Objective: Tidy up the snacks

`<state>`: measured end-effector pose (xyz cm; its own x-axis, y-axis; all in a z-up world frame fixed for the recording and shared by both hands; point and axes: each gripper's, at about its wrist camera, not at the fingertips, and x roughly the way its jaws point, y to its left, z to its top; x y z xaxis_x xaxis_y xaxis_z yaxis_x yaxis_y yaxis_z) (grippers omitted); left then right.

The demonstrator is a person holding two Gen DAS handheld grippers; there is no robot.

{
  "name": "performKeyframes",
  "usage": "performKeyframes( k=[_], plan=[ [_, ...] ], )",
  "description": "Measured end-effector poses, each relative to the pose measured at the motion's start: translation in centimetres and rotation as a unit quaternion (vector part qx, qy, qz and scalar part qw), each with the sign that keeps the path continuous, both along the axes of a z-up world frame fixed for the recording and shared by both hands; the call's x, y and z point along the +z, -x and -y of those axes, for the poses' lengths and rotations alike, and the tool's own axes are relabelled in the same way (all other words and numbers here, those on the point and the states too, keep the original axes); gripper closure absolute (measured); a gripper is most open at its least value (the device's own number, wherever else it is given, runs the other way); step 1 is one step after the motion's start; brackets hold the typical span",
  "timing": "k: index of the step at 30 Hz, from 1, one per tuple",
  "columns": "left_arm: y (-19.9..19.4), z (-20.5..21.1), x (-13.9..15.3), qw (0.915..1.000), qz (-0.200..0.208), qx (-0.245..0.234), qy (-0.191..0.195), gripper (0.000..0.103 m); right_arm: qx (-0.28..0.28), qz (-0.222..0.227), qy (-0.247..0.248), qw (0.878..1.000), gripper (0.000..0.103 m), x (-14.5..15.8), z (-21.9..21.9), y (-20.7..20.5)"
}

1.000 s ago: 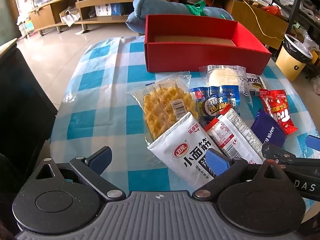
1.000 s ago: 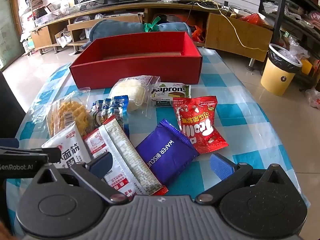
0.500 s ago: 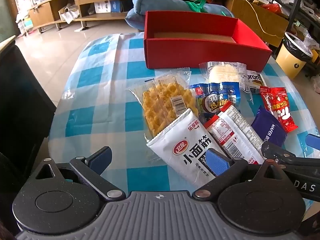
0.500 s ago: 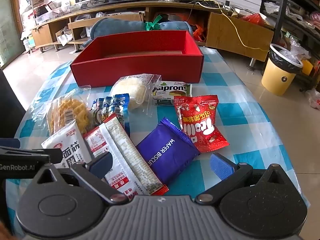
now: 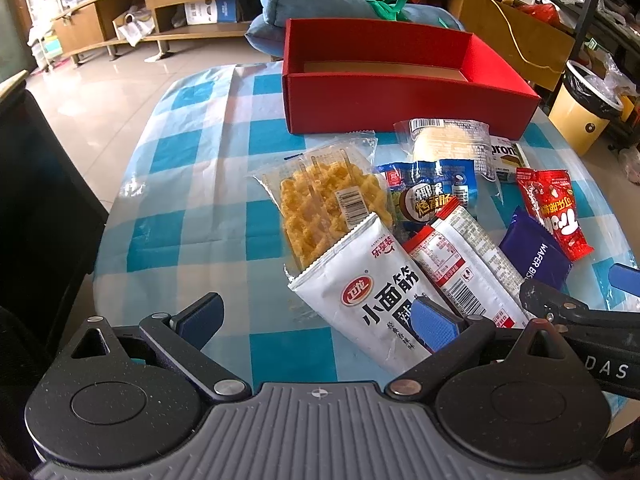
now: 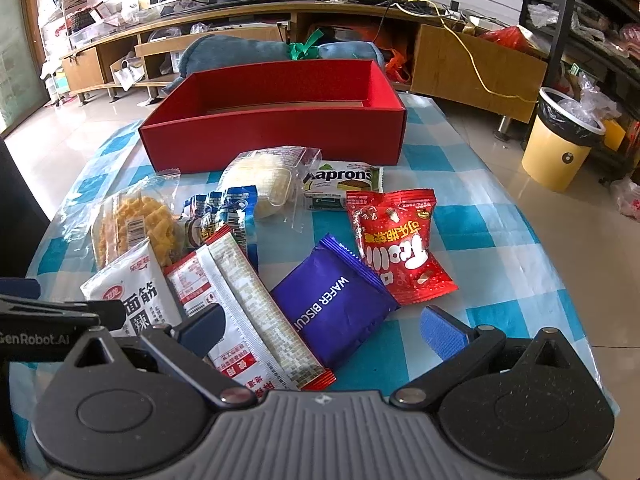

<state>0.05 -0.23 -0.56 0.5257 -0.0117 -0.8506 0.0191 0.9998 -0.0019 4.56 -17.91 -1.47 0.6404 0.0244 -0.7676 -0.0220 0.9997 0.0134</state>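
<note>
So nothing's getting packed yet: both tools, left tool [image 5: 316,318] and right tool [image 6: 324,326], are hovering wide open over the snacks [image 6: 256,248], sitting near the empty red box [image 6: 276,120]. Next I'd be grabbing one.

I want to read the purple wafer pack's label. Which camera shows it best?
The right wrist view: the purple wafer pack lies whole and near, its front unobstructed. In the left wrist view it sits far right, distorted, with the right gripper cutting off its lower end.
</note>
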Motion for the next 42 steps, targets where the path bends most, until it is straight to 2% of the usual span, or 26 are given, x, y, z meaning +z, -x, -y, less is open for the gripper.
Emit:
performKeyframes(
  k=[42],
  plan=[
    [0.14, -0.13, -0.41, 1.0, -0.004, 0.0, -0.001, 0.003, 0.0, -0.006, -0.001, 1.0, 0.003, -0.29, 0.04, -0.11]
  ],
)
